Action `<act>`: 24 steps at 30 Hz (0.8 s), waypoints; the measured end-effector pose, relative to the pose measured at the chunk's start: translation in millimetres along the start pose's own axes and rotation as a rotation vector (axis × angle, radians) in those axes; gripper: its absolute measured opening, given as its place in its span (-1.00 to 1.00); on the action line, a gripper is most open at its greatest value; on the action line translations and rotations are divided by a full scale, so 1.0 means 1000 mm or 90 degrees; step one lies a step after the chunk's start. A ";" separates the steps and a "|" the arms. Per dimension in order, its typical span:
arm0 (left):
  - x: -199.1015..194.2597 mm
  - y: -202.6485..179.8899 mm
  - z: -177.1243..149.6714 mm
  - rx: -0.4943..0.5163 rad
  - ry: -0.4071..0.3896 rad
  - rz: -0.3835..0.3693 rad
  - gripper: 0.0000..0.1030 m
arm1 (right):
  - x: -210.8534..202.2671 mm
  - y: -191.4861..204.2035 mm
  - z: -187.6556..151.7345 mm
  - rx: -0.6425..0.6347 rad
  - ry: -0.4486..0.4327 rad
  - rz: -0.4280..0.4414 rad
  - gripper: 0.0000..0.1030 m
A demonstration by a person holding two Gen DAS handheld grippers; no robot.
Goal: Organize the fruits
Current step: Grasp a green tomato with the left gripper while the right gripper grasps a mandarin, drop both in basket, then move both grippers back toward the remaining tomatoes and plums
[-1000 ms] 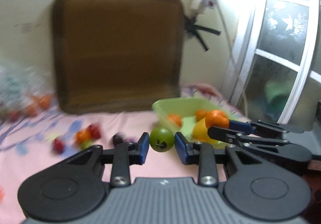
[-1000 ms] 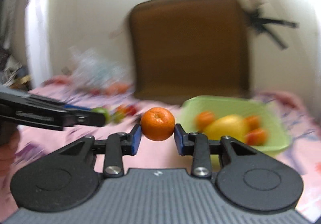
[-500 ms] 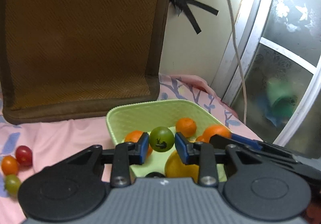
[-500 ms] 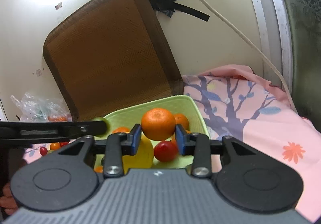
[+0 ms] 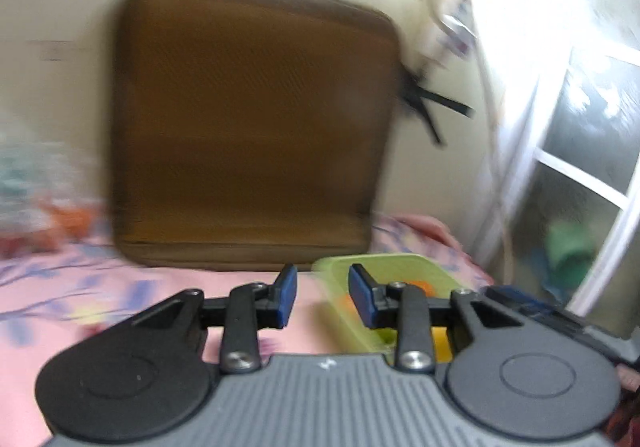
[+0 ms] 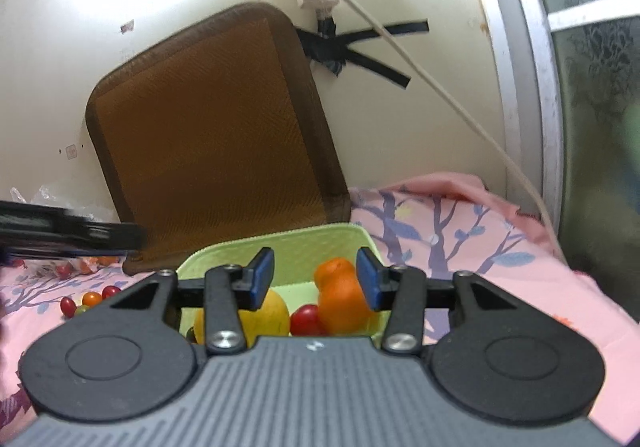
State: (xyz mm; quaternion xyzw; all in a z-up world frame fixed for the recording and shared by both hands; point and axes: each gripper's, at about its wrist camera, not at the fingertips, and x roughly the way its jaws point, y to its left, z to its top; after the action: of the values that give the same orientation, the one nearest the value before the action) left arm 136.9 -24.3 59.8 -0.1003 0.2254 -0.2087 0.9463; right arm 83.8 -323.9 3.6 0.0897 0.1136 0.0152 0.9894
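Observation:
The light green basket (image 6: pixel 304 243) sits on the pink cloth below my right gripper (image 6: pixel 315 279), which is open and empty above it. A blurred orange mandarin (image 6: pixel 340 299) lies in the basket between the fingers, beside a red tomato (image 6: pixel 306 321) and a yellow fruit (image 6: pixel 268 317). My left gripper (image 5: pixel 322 299) is open and empty; the blurred basket (image 5: pixel 384 267) lies just right of it. The left gripper's dark fingers (image 6: pixel 80 233) show at the left of the right wrist view.
A brown cushion (image 6: pixel 216 143) leans on the wall behind the basket. Small tomatoes (image 6: pixel 90 299) lie on the cloth at left, near a plastic bag (image 6: pixel 68 203). A white cable (image 6: pixel 440 87) hangs from a power strip. A window frame (image 5: pixel 580 187) stands right.
Both grippers opened. The green fruit left my left gripper and the mandarin dropped from my right gripper into the basket. The left gripper swung left and back, blurring its view.

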 end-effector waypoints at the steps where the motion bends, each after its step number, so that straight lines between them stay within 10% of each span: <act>1: -0.012 0.016 -0.004 -0.005 -0.005 0.029 -0.42 | -0.003 0.001 0.000 -0.003 -0.012 -0.002 -0.06; 9: -0.063 0.101 -0.060 -0.051 0.038 0.213 -0.42 | -0.013 0.011 -0.004 -0.030 -0.060 -0.002 -0.06; 24: -0.075 0.069 -0.090 -0.001 0.049 0.204 -0.42 | -0.066 0.079 -0.040 0.050 0.049 0.058 -0.06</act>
State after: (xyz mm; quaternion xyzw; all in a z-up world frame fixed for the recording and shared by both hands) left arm 57.9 62.0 -9.4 -0.0558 0.2746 -0.0586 0.9582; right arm 9.8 -242.9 -5.4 0.1329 0.1481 0.0594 0.9782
